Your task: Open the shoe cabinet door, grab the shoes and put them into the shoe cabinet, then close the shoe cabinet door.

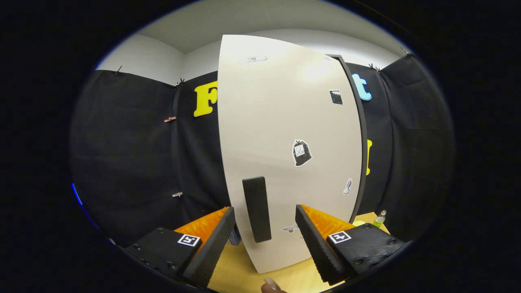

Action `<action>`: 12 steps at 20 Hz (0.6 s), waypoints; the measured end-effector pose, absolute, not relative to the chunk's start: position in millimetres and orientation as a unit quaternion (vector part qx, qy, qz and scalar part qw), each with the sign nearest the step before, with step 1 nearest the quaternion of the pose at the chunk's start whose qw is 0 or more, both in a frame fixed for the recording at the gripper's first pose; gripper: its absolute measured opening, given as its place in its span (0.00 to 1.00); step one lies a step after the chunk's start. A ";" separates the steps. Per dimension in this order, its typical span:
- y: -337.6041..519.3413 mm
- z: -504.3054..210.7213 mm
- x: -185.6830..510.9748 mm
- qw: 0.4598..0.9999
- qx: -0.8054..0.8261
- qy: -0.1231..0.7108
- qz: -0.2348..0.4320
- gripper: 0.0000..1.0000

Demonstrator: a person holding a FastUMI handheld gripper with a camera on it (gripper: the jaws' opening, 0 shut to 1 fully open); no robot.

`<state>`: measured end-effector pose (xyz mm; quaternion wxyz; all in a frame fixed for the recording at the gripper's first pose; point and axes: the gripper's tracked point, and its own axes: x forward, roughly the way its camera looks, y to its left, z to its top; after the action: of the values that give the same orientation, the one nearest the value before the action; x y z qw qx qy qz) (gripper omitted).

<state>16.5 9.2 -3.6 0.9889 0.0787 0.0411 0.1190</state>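
A tall white shoe cabinet door (285,134) stands upright just ahead of my fingers, with a few small stickers on it. Its dark upright handle (257,208) sits low on the door's left part, in line with the gap between my fingers and slightly beyond them. My gripper (264,240) is open, one finger to either side of the handle, not touching it. The cabinet's dark side edge (358,134) runs down the door's right side. A fingertip of a person (270,285) pokes in near me, below the door.
The cabinet stands on a light wooden tabletop (293,276). A small green-capped bottle (379,219) stands beyond the right finger, beside the cabinet. Black cloth walls close off the booth left and right.
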 end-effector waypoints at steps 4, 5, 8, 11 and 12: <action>19.6 -2.8 20.4 0.991 0.070 0.040 0.108 0.98; 21.2 -2.1 21.4 0.991 0.068 0.039 0.104 0.99; 22.3 2.2 21.9 0.993 0.065 0.034 0.093 0.99; 21.6 2.9 19.7 0.995 0.056 0.032 0.082 0.99; 21.3 3.1 19.5 0.995 0.054 0.032 0.079 0.99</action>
<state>19.5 21.3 3.1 0.9949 0.0539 0.0325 0.0787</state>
